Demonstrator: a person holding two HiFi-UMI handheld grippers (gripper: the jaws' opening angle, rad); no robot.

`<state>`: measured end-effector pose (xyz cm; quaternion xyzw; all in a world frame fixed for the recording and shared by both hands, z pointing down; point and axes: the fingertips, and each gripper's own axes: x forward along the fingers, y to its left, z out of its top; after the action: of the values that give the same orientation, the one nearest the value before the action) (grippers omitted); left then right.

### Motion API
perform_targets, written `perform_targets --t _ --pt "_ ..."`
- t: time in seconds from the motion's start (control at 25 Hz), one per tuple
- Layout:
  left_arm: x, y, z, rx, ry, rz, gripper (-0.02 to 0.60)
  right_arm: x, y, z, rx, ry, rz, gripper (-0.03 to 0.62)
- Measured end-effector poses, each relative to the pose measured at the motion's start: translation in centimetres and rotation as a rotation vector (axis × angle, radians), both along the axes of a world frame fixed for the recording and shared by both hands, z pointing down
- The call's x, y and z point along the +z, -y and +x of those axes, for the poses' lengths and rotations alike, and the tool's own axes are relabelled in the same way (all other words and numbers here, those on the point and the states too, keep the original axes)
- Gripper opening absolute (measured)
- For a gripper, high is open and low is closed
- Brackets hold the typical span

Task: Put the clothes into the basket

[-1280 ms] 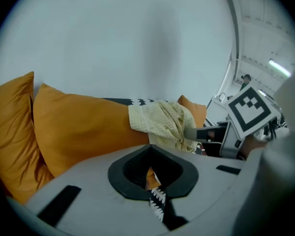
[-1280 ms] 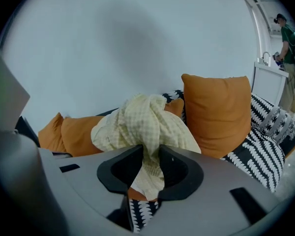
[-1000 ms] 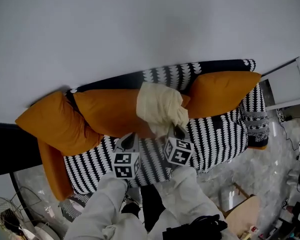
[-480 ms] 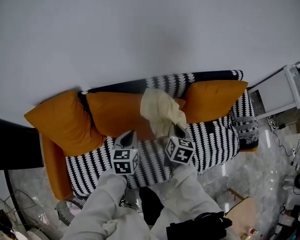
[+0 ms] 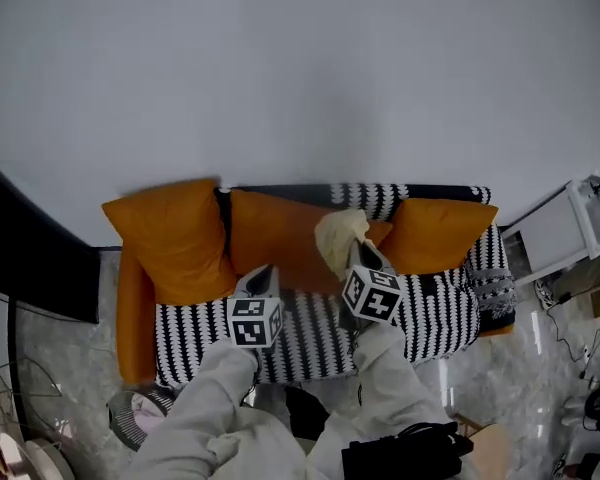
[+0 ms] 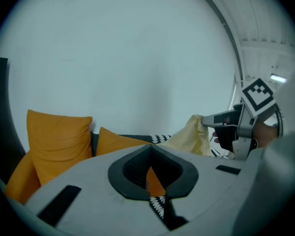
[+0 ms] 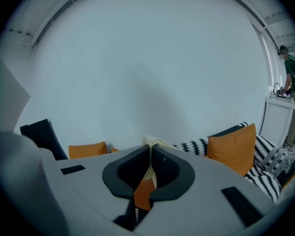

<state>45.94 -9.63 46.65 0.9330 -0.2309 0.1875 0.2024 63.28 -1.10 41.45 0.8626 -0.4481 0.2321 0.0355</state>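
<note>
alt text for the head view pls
The right tool pinches a bunched cream garment over a black-and-white patterned sofa with orange cushions. The left tool is shut and empty beside it.

Overhead, two level views (sofa [image 5: 310, 336] shared)

Light: even, soft, fairly bright; a ceiling strip [image 6: 278, 77] glows at your right.
Shadows: faint, soft-edged, on the wall [image 5: 280, 68].
Glare: sheen on the floor [image 5: 520, 358].
Distortion: your gripper views bulge, corners black.
Focus: near foreground soft.
</note>
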Motion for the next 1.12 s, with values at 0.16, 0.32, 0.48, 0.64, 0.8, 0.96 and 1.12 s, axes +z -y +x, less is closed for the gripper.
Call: perform_targets --t 0.16,0.32,0.48,0.64,0.8,0.96,1.12 --pt "-2.1 1.1 -5.8 -0.062 -0.006 0.03 0.0 -3.0 2.7 -5.7 -0.089 -0.007 0.036 0.032" --pt "-4.0 2.0 -10.9 -0.128 -0.027 0.049 0.0 -5.8 5.2 -10.4 -0.185 -0.003 0.054 0.032" --pt "-5.3 3.2 -16.5 -0.191 -0.04 0.066 0.0 -7.6 7.6 -15.7 -0.252 -0.021 0.077 0.032" --pt "-5.9 3.7 -23.0 -0.25 -0.039 0.073 0.0 -8.2 9.1 -22.3 -0.323 -0.027 0.089 0.032" --pt "-6.4 4.6 -29.7 -0.319 -0.022 0.095 0.0 -8.3 10.8 -28.6 -0.403 -0.02 0.099 0.032" --pt "-5.8 5.4 -36.1 -0.426 0.002 0.084 0.0 -7.3 12.7 -35.2 -0.523 -0.003 0.085 0.032" --pt "-4.4 5.5 -41.3 -0.548 0.028 0.059 0.0 -5.0 15.0 -42.2 -0.739 -0.05 0.011 0.032"
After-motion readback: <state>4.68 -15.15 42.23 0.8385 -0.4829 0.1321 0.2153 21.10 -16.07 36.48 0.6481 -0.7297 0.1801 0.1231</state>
